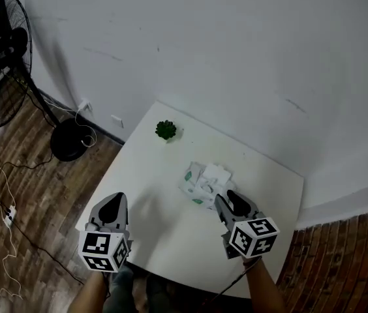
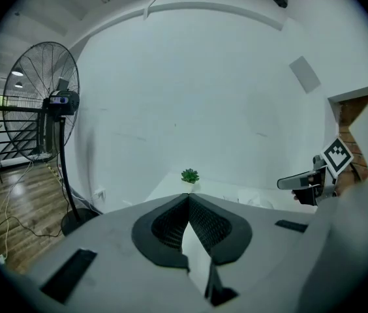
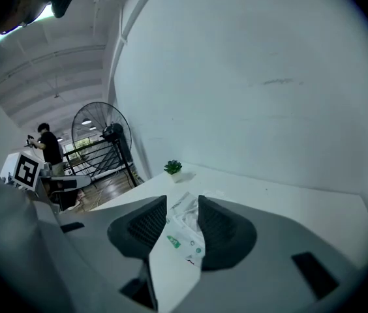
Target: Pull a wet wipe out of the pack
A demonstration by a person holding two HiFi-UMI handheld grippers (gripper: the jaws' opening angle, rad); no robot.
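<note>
Wipe pack [image 1: 205,182] at the middle of the table [image 1: 146,175] — small plant [image 1: 166,130] behind it, fan [image 1: 0,51] far left.

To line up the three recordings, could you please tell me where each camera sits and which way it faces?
Head view: on the person's head, looking steeply down at the white table; left gripper, right gripper and forearms show.
Left gripper view: rides that gripper, facing the wall along its shut jaws.
Right gripper view: rides that gripper, looking along parted jaws over the wipe pack.
Shared: both gripper views show the potted plant and fan.
</note>
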